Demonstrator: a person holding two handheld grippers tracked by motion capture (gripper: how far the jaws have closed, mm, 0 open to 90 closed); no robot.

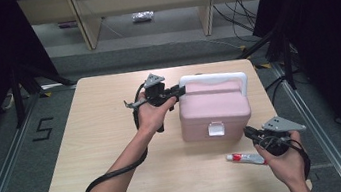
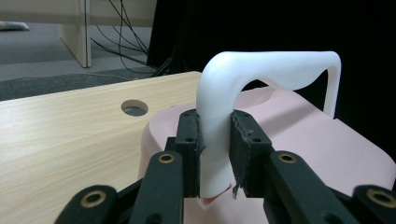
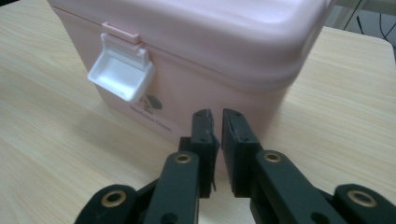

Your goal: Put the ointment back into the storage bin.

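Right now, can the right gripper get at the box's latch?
Probably yes. The right gripper sits near the box, nothing lies between it and the white latch, and its jaws are nearly shut and empty.

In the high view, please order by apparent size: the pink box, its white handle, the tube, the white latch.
1. pink box
2. white handle
3. tube
4. white latch

The handle and the tube look close in length, but the handle spans more.
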